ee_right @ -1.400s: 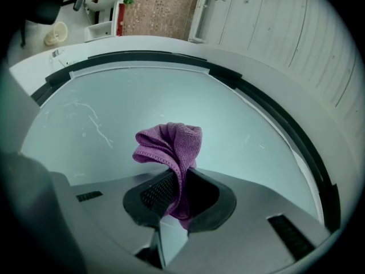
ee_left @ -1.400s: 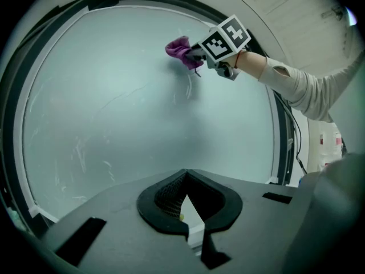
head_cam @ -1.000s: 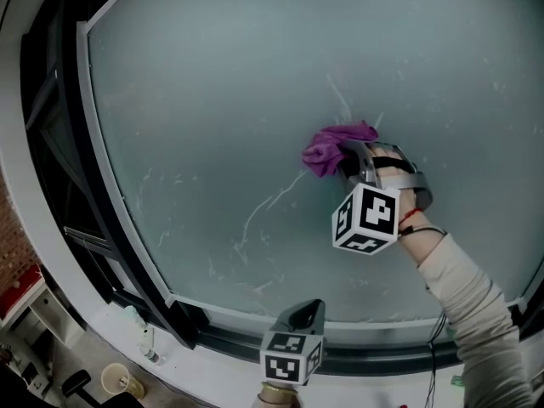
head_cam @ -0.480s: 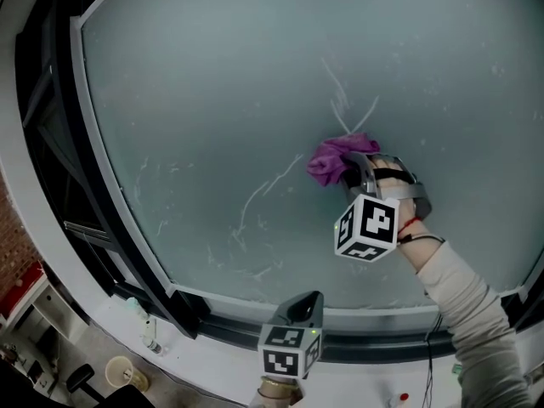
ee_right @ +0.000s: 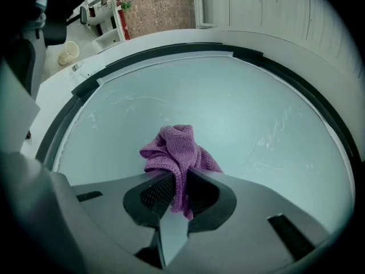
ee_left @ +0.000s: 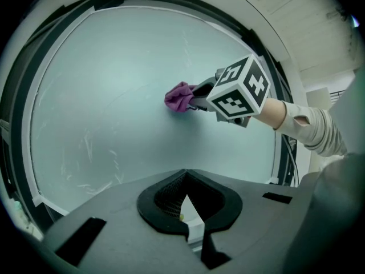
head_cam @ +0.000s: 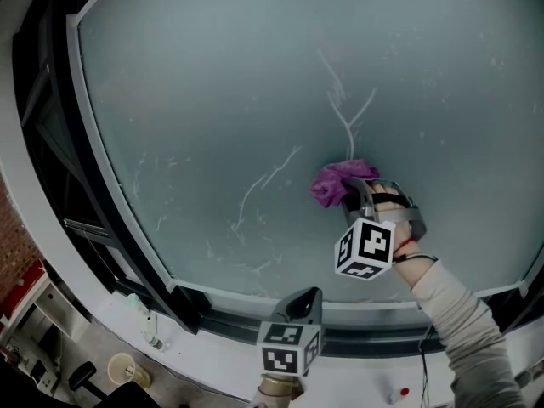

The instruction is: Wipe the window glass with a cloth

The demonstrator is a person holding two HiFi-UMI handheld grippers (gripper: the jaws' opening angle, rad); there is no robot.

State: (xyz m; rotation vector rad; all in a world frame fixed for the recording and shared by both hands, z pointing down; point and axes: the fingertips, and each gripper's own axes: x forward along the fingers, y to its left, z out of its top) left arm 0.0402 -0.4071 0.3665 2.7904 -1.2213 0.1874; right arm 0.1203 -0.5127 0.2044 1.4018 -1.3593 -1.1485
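Pressing the purple cloth (head_cam: 334, 182) to the window glass (head_cam: 212, 83), the right gripper (head_cam: 350, 192) has its jaws clamped on a bunched fold. Cloth sits just right of centre, lower half of frame, w/ streaks above & left. Left gripper (head_cam: 304, 306) hangs bottom centre, jaws together, empty. Cloth looks soft, light, floppy, so prob. best gripped by a thick bunch, not an edge.

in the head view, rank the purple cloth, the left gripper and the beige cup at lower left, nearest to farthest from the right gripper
1. Crumpled purple cloth: clamped in the right gripper's jaws, against the window glass.
2. Left gripper: below, by the dark bottom frame.
3. Round beige cup: far lower left.
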